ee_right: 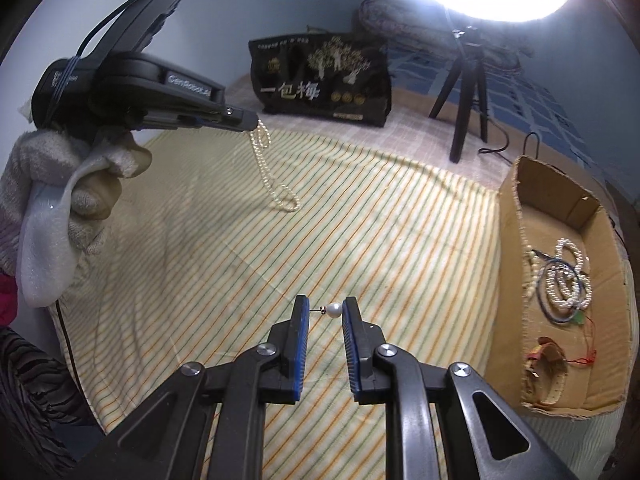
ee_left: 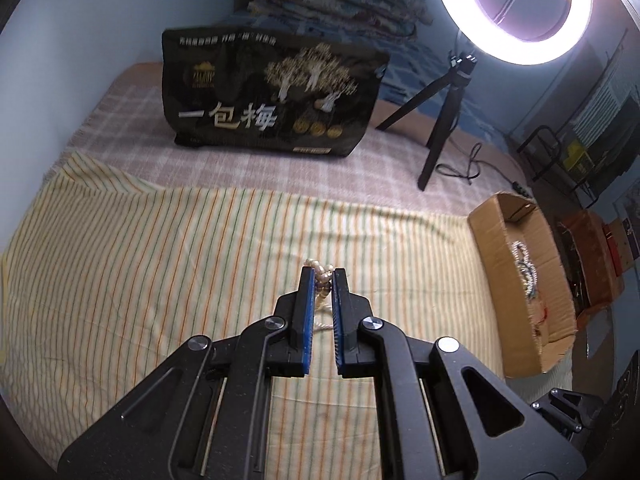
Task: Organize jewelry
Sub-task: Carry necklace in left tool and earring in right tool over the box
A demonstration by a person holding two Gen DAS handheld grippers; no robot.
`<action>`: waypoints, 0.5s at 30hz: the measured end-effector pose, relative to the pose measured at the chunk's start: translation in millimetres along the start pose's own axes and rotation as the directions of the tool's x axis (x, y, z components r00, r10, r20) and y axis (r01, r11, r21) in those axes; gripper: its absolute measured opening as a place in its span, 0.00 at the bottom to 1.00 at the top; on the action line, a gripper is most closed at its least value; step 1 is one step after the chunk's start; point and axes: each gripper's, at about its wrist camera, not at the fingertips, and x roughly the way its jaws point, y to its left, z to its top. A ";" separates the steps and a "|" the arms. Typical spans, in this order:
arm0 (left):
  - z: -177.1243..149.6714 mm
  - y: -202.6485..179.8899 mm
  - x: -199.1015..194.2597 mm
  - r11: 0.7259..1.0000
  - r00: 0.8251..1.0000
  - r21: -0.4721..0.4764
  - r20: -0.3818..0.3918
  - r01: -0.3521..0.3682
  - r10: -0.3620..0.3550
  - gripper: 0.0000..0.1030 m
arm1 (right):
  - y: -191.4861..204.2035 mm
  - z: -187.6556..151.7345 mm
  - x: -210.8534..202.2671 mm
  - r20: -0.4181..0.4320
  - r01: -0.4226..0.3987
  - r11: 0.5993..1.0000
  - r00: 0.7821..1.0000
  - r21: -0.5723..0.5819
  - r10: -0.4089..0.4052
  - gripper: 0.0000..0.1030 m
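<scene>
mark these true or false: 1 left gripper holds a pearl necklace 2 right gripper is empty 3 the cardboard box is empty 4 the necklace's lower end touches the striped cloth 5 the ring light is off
1. True: the left gripper is shut on the pearl necklace.
2. False: the right gripper pinches a pearl earring.
3. False: the cardboard box holds pearl bracelets and other pieces.
4. True: its loop rests on the striped cloth.
5. False: the ring light is lit.

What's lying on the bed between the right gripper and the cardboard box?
Only bare striped cloth between the right gripper, shut on a pearl earring, and the cardboard box, per the right wrist view.
</scene>
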 end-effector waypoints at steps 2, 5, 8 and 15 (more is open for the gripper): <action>1.5 -7.0 -5.2 1.000 1.000 0.010 0.012 0.008 -0.008 0.06 | -3.7 -0.5 -7.1 0.011 0.005 1.000 1.000 0.010 -0.005 0.15; 3.1 -17.6 -12.9 0.999 0.999 0.025 0.030 0.023 -0.024 0.06 | -10.2 -1.9 -18.6 0.027 0.013 1.000 1.000 0.024 -0.013 0.15; 4.8 -30.1 -18.5 0.999 0.998 0.033 0.041 0.039 -0.041 0.06 | -16.8 -2.3 -29.1 0.044 0.027 0.999 0.999 0.036 -0.028 0.15; 7.9 -65.4 -24.8 0.994 0.995 0.076 0.055 0.078 -0.083 0.06 | -43.1 -7.0 -55.6 0.086 0.053 0.995 0.994 0.085 -0.061 0.15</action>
